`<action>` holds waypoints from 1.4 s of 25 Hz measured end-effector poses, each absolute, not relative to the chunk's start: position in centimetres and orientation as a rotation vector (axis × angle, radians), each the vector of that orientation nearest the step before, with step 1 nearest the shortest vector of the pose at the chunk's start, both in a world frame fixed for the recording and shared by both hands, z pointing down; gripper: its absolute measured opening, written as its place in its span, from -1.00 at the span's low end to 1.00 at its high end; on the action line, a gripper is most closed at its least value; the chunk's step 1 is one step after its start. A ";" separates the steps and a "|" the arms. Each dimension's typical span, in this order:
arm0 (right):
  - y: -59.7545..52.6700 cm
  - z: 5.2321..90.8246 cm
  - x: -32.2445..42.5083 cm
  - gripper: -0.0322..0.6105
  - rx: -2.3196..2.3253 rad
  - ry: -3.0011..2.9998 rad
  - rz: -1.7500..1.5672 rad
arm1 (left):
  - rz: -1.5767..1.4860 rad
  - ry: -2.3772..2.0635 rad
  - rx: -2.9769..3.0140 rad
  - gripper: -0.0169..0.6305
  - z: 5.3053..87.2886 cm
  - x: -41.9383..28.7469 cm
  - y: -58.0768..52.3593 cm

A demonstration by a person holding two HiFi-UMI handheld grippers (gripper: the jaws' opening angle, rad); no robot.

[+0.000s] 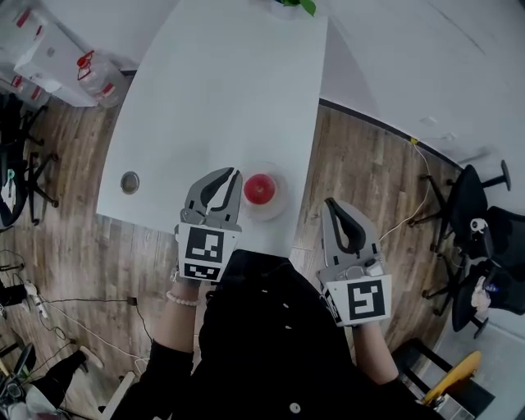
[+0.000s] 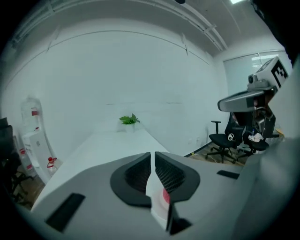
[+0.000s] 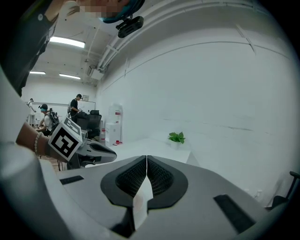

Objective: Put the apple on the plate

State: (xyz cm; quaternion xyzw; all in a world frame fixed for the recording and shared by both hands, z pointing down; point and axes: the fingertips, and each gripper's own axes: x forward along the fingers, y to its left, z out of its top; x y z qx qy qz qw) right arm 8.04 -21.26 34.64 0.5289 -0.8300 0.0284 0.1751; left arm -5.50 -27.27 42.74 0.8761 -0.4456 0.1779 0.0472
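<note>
A red apple (image 1: pixel 259 189) rests on a small white plate (image 1: pixel 280 205) near the front edge of the white table (image 1: pixel 213 98). My left gripper (image 1: pixel 232 173) hovers just left of the apple, its jaws shut with nothing between them. In the left gripper view the left gripper (image 2: pixel 153 155) has its pads together, and a sliver of the apple (image 2: pixel 165 197) shows below them. My right gripper (image 1: pixel 330 203) hangs off the table's right edge, over the wooden floor, apart from the plate. Seen in its own view, the right gripper (image 3: pixel 146 158) is shut and empty.
A potted plant (image 1: pixel 295 5) stands at the table's far end. A round cable port (image 1: pixel 130 182) sits near the table's left edge. A water bottle (image 1: pixel 97 74) and boxes are at the far left, office chairs (image 1: pixel 472 205) at the right, cables on the floor.
</note>
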 end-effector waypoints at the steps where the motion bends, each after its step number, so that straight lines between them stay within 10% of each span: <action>1: -21.3 34.3 7.9 -0.77 1.500 -2.363 0.069 | 0.529 -1.379 2.675 -0.83 42.0 -5.8 -27.3; 35: -23.0 28.8 4.9 -0.77 1.453 -2.515 -0.116 | 0.485 -1.625 2.720 -0.89 30.0 -8.6 -23.8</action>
